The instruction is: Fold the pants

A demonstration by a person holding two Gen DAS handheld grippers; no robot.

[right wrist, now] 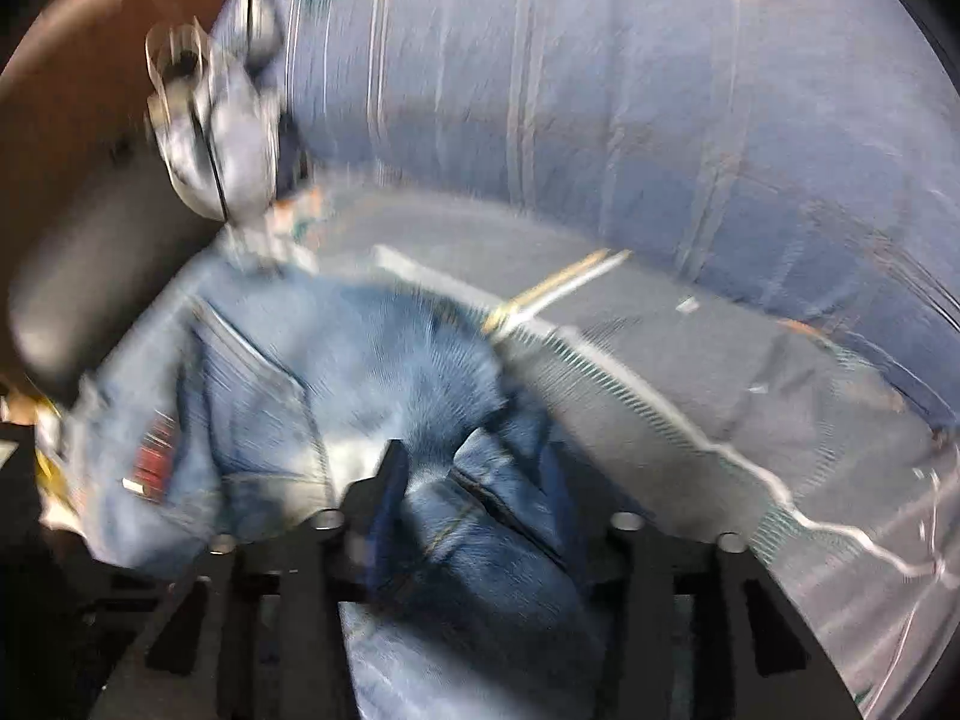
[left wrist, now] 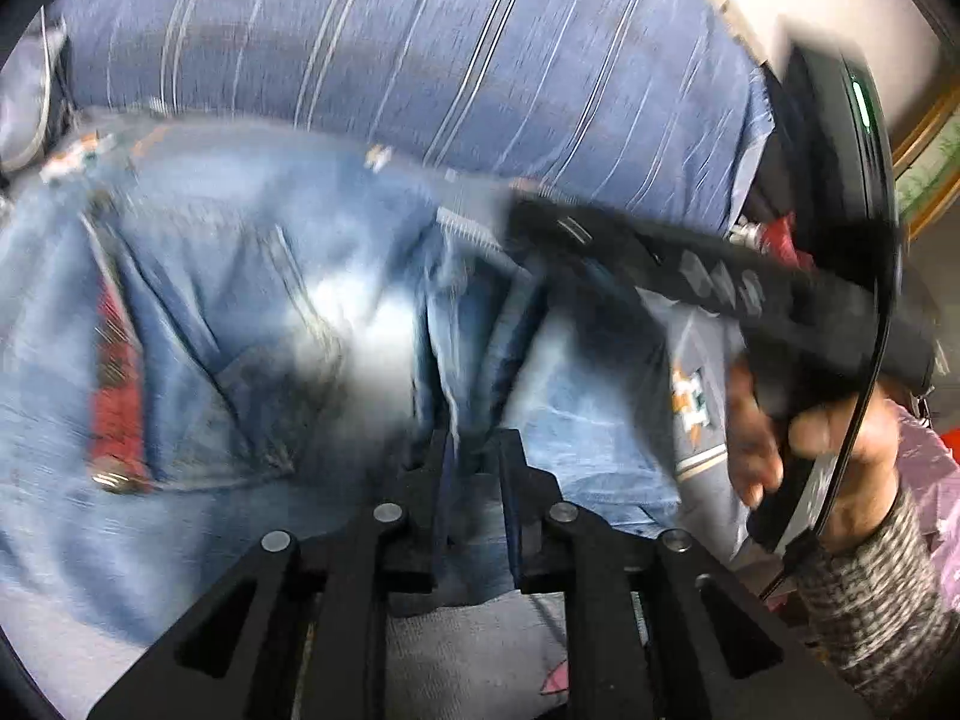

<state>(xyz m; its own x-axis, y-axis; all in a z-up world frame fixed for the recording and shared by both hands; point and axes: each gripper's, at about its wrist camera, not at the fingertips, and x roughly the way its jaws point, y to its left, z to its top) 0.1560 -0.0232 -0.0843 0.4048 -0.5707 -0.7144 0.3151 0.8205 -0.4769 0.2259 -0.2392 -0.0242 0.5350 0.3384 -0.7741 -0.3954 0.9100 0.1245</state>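
Denim pants (left wrist: 240,312) bunched on striped blue cloth (left wrist: 390,48); left gripper (left wrist: 474,450) pinched on a fold. Right gripper (right wrist: 474,480) w/ jaws apart, denim between; grip unclear.

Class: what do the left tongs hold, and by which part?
The left tongs pinch the jeans by a raised fold of denim at the middle.

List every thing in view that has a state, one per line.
Jeans: crumpled and bunched, not yet folded flat.
Left gripper: nearly shut, pinching a fold of the jeans.
Right gripper: partly open, a bunched fold of denim between its fingers; grip unclear through the blur.
Hand: wrapped around the right gripper's handle.
Striped blue cover: spread out under the jeans.
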